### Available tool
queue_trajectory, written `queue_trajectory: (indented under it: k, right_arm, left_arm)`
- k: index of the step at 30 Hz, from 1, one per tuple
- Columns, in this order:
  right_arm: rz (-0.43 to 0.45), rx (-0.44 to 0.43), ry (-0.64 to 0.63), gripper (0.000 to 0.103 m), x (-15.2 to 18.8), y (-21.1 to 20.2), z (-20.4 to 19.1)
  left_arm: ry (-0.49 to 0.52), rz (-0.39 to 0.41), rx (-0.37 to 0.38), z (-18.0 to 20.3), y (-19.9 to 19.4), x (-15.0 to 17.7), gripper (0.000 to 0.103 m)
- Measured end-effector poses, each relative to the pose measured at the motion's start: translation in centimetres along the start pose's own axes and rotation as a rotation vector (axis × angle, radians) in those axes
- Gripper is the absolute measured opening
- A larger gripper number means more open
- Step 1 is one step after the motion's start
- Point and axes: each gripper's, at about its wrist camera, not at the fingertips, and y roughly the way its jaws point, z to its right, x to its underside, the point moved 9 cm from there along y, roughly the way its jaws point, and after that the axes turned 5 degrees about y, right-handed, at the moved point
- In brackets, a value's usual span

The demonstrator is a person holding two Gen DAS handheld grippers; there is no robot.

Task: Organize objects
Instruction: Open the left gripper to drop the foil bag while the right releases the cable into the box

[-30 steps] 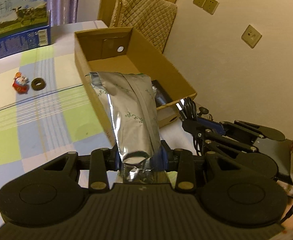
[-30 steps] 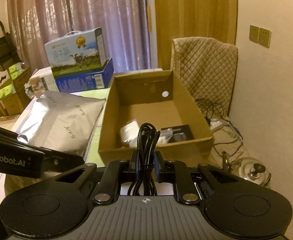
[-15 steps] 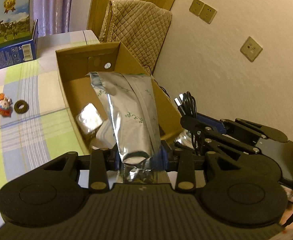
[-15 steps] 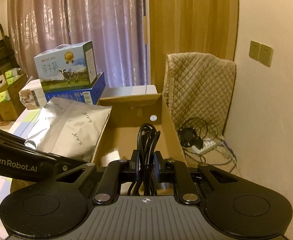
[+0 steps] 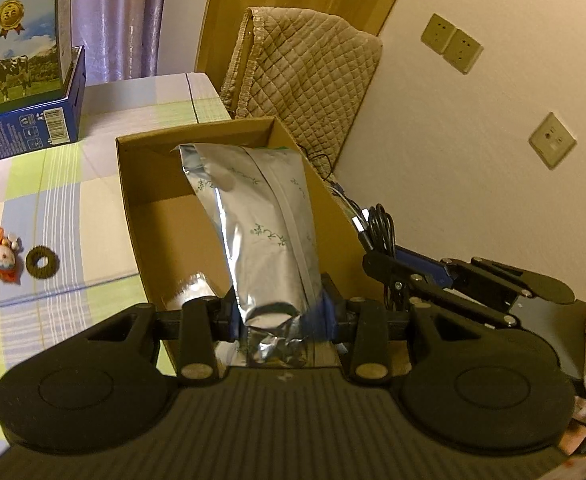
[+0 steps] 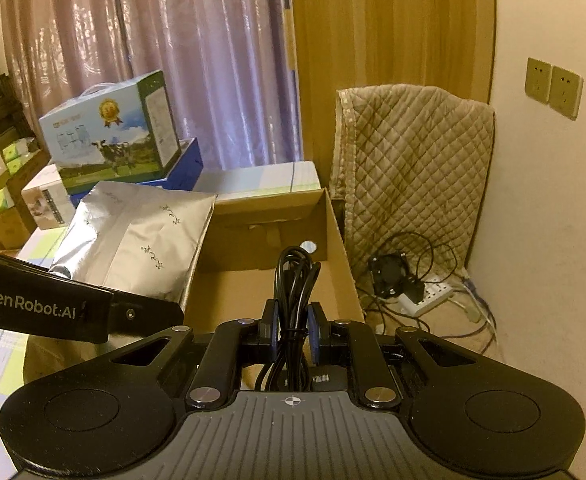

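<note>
A: Checking left wrist first. The left gripper (image 5: 280,312) is clamped on the bottom end of a silver foil pouch (image 5: 261,224), which sticks up and forward over the open cardboard box (image 5: 133,200). Second foil packet (image 5: 189,288) low inside the box, partly hidden.

B: Right wrist doesn't show that packet. It does show the right gripper (image 6: 292,330) pinched tight on a coiled black cable (image 6: 295,280), loops standing up above the pads, over the near end of the box (image 6: 341,248).

A: Left view catches that cable (image 5: 379,228) too, off to the right past the box wall, with the right gripper's linkage under it. Also only in left view: small red toy figure (image 5: 1,258) and dark ring (image 5: 42,262) side by side on the checked tablecloth (image 5: 53,184), well left of the box.

B: Only in right view: power strip (image 6: 425,298) and tangled wires on the floor by the quilted cover (image 6: 413,152). Pouch (image 6: 141,240) sits at frame left there, overlapping the box's left wall.

A: Pose: both tools tilt down toward the box, side by side, left one's arm crossing the right view's lower left.

B: Milk carton box (image 6: 109,132) at back, both views.
</note>
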Motion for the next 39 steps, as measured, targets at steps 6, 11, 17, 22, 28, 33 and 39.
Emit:
queue_trajectory:
  k: [6,11,17,22,28,33,39]
  right_arm:
    - [-0.023,-0.008,0.016,0.012,-0.1,2.2,0.7]
    - [-0.036,-0.018,0.025,0.012,0.2,2.9,0.7]
    - [-0.049,-0.032,0.028,0.012,0.5,3.4,0.0]
    - [-0.045,-0.036,0.024,0.012,0.3,3.3,-0.5]
    - [-0.035,-0.053,0.035,0.012,0.0,3.2,-1.0]
    - [0.023,-0.094,0.067,0.028,-1.1,3.0,-1.0]
    - [0.037,-0.061,0.099,0.047,-1.0,2.4,-0.1]
  left_arm:
    - [-0.01,0.008,-0.035,-1.6,2.4,-1.4,0.042]
    - [0.019,0.038,-0.077,-2.8,2.3,-2.3,0.046]
    - [0.008,0.037,-0.074,-3.6,1.8,-1.4,0.046]
    - [-0.01,0.039,-0.076,-4.3,1.3,-0.9,0.046]
    - [-0.011,0.041,-0.075,-4.4,0.8,-0.7,0.046]
    - [-0.02,0.049,-0.078,-4.8,0.5,-0.7,0.046]
    - [-0.034,0.051,-0.093,-5.7,-0.1,-0.3,0.046]
